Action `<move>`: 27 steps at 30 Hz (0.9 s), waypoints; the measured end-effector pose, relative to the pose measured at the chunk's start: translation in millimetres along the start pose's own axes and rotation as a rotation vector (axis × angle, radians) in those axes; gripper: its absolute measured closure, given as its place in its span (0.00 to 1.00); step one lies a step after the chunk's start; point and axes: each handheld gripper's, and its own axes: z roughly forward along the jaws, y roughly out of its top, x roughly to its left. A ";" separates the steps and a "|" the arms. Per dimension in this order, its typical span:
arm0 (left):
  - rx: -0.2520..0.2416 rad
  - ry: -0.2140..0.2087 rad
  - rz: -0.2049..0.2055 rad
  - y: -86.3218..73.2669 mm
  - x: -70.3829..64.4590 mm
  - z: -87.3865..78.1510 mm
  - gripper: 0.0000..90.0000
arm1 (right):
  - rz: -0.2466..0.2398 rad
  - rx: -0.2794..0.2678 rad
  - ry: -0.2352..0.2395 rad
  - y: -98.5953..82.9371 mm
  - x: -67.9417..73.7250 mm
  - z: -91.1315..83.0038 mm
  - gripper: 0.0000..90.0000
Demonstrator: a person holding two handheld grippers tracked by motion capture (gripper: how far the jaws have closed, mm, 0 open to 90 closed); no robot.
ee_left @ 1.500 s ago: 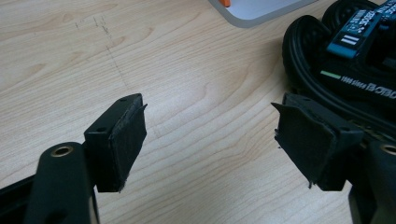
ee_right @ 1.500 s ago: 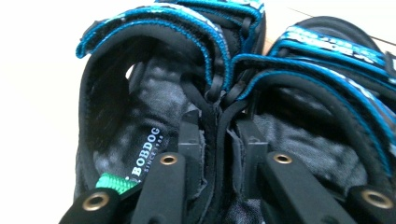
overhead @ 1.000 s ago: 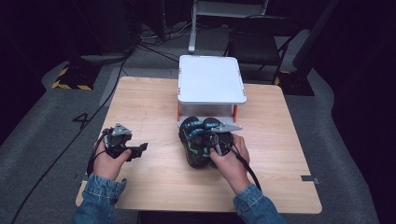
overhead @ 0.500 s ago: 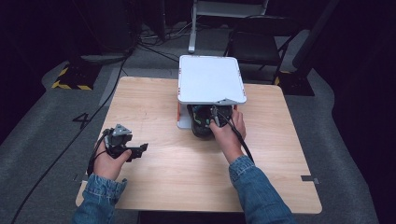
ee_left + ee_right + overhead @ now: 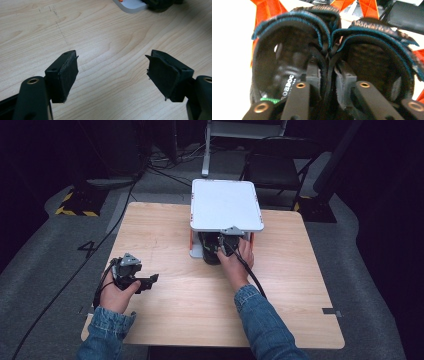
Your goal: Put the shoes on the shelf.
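Observation:
A pair of black shoes with teal-edged collars sits under the white shelf, only the heels sticking out. In the right gripper view the left shoe and the right shoe stand side by side. My right gripper is shut on their two inner collars, pinched together. From above, the right gripper is at the shelf's front edge. My left gripper rests open at the table's left, and in its own view the left gripper has bare wood between the jaws.
The shelf stands on orange legs at the back middle of the wooden table. Its grey base corner shows far off in the left gripper view. A chair and cables lie beyond the table.
My right gripper has carried the shoes away from the person, from the table's middle to under the white shelf. The left gripper has stayed put.

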 end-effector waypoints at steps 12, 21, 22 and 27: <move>0.009 -0.002 0.004 0.0 -2.1 2.3 0.27 | -0.042 -0.167 -0.069 8.7 -13.2 -19.5 0.51; 0.002 -0.017 0.014 2.1 -7.9 3.6 0.28 | -0.005 -0.213 0.033 -8.3 -25.0 -75.6 0.49; -0.001 -0.022 0.017 2.7 -9.6 4.4 0.28 | -0.005 -0.213 0.033 -8.3 -25.0 -75.6 0.49; -0.031 -0.051 0.063 7.1 -27.9 13.8 0.28 | 0.033 -0.109 0.184 -34.9 -34.0 -106.8 0.83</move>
